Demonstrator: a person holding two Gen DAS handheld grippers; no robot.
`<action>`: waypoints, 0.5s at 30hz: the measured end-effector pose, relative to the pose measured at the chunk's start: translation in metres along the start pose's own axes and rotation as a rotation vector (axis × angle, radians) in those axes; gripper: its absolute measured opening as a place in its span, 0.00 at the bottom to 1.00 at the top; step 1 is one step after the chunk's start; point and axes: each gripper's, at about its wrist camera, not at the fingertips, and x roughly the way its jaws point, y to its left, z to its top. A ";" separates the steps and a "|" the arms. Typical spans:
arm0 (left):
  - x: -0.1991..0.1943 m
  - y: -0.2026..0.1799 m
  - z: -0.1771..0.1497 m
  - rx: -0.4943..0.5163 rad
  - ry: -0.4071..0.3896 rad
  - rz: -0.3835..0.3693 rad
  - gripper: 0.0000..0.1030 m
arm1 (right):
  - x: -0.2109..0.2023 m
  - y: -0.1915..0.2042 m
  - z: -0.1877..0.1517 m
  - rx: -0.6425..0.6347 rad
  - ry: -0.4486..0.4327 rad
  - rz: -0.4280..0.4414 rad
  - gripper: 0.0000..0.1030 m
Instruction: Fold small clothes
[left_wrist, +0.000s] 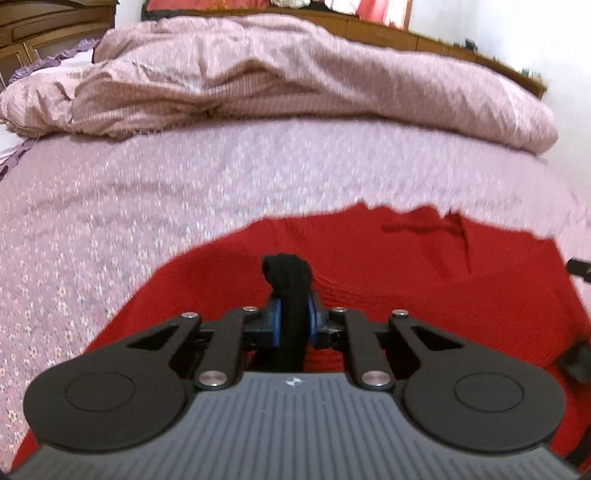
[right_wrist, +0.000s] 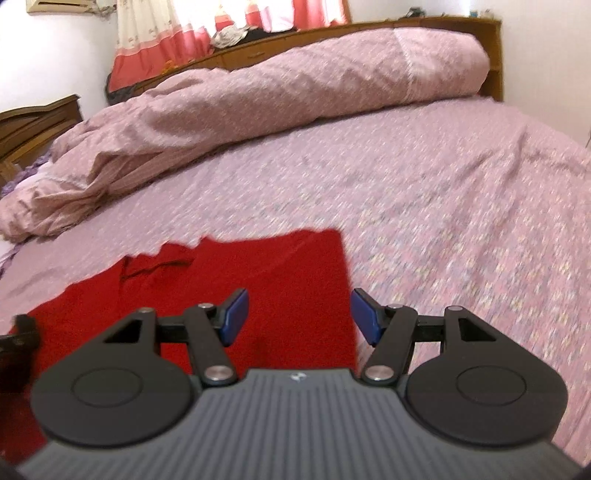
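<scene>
A red knit cloth (left_wrist: 388, 280) lies flat on the pink floral bed sheet (left_wrist: 147, 206); it also shows in the right wrist view (right_wrist: 280, 273). My left gripper (left_wrist: 293, 317) is shut on a small black knit garment (left_wrist: 290, 284), which sticks up between the blue pads above the red cloth. My right gripper (right_wrist: 299, 317) is open and empty, with its blue pads (right_wrist: 234, 317) over the right edge of the red cloth. A dark part of the left gripper (right_wrist: 18, 332) shows at the left edge of the right wrist view.
A bunched pink quilt (left_wrist: 295, 81) lies across the far side of the bed, also in the right wrist view (right_wrist: 258, 92). A wooden headboard (right_wrist: 369, 33) and red curtains (right_wrist: 155, 48) stand behind it. The bed sheet (right_wrist: 461, 206) stretches to the right.
</scene>
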 end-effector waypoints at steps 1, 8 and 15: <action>-0.002 0.000 0.005 -0.005 -0.017 -0.002 0.16 | 0.003 -0.001 0.002 -0.007 -0.009 -0.014 0.61; 0.011 0.003 0.039 0.000 -0.082 0.024 0.16 | 0.031 -0.004 0.007 -0.036 -0.005 -0.068 0.61; 0.052 0.007 0.042 0.018 -0.019 0.042 0.16 | 0.039 -0.004 -0.003 -0.040 -0.027 -0.084 0.15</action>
